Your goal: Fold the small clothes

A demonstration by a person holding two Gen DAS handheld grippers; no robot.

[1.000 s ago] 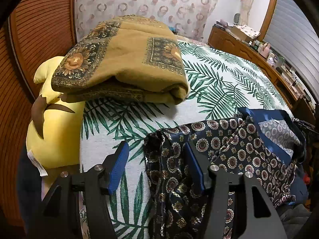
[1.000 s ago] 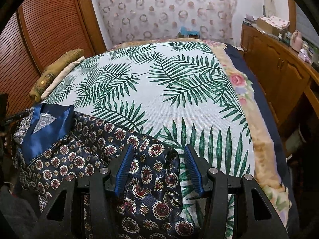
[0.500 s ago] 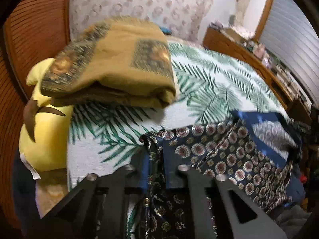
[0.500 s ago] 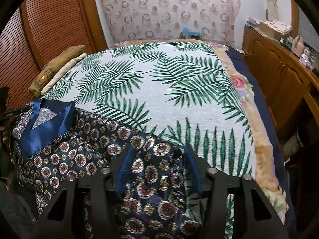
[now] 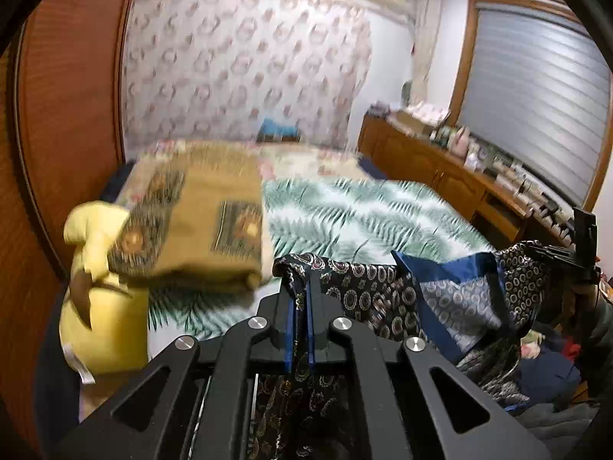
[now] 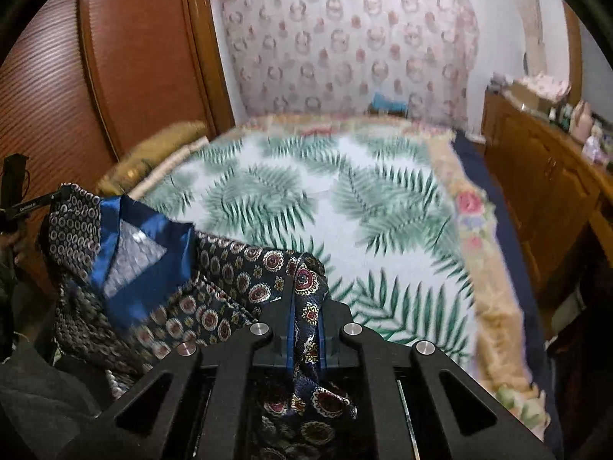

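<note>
Both grippers have closed and risen: left gripper (image 5: 300, 306) clamps one corner of the patterned shirt (image 5: 367, 295), right gripper (image 6: 306, 314) is closing on another. Shirt hangs above the bed (image 6: 306, 199); folding has barely started.

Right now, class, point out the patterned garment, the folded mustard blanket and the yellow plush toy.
patterned garment (image 6: 245, 287): right wrist view, medallion-print fabric.
folded mustard blanket (image 5: 199, 230): left wrist view, top face.
yellow plush toy (image 5: 103, 326): left wrist view, body.
</note>
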